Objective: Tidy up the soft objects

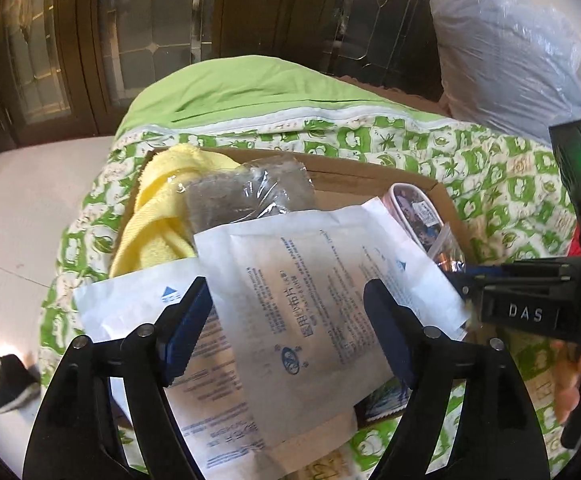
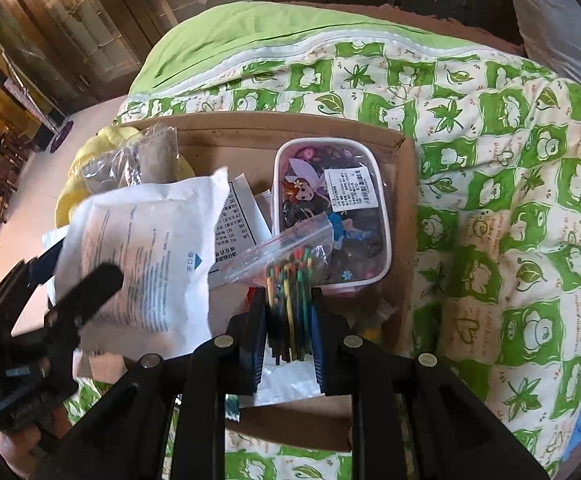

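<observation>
At lower centre, the right gripper point(image 2: 288, 320) clamps a light, slippery stick bag point(image 2: 286, 256); the left gripper point(image 1: 290, 320), spread wide, straddles a limp white pouch point(image 1: 310, 280), best pinched at its edge.

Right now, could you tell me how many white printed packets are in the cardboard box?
2. One white packet lies on top, between the open left gripper's fingers; a second lies beneath it, sticking out to its left. More may be hidden underneath.
</observation>
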Demonstrator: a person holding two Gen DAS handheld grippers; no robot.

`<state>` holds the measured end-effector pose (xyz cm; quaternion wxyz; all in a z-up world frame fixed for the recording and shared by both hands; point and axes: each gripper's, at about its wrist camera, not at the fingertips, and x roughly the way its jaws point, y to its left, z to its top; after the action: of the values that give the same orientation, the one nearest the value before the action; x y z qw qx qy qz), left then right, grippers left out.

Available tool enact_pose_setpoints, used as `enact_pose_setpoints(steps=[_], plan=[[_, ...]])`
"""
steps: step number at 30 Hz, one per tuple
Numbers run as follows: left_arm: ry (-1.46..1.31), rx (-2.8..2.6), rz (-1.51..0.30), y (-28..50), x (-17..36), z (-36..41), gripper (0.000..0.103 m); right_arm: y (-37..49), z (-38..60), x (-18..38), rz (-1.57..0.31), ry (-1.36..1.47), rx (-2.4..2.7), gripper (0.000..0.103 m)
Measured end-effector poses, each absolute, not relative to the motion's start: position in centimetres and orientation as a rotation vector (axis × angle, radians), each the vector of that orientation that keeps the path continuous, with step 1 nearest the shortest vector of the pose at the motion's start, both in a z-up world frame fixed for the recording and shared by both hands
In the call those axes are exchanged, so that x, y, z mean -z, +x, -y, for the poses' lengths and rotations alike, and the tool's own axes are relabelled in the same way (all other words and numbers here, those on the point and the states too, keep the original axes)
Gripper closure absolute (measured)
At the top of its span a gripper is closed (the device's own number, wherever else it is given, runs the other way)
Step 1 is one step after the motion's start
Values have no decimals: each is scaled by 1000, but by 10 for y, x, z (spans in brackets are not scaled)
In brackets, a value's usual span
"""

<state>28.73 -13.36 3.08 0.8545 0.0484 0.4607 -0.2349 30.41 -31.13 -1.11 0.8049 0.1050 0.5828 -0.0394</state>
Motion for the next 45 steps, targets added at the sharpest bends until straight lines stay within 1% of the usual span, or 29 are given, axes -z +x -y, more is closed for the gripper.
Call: enact_pose_setpoints(steps=[2,4,5,6,11,13,18,20,22,24,26,32,36,45], plan=[[118,484,-953,284,-35,133,24,304,311,11,-1240,239,81,80],[140,466,-934,280,-40,133,24,303,311,10,-1233,254,85,65],[150,456,-924,278,-43,133,24,299,313,8,-1229,257,89,61],[159,449,-914,276,-46,133,24,295,314,6,-1224,263,91,60],[200,423,-878,260,-60,134,24,276,320,-5,-1201,293,98,58],[215,414,-861,252,-65,134,24,267,321,-9,-1187,305,100,47],[267,377,-797,221,-78,132,24,235,319,-21,-1150,306,109,45],[277,368,-770,205,-85,130,24,221,317,-25,-1136,304,107,40],[263,369,-749,192,-92,126,24,203,314,-27,-1118,303,109,31],[244,369,-734,180,-98,123,24,189,310,-29,-1102,297,114,28],[238,359,-718,170,-104,120,24,173,304,-30,-1084,290,121,23],[258,311,-696,141,-115,117,24,142,282,-38,-1022,234,125,22],[267,288,-700,126,-116,113,24,130,272,-45,-997,187,151,19],[305,227,-664,96,-116,108,24,105,262,-59,-940,197,170,18]])
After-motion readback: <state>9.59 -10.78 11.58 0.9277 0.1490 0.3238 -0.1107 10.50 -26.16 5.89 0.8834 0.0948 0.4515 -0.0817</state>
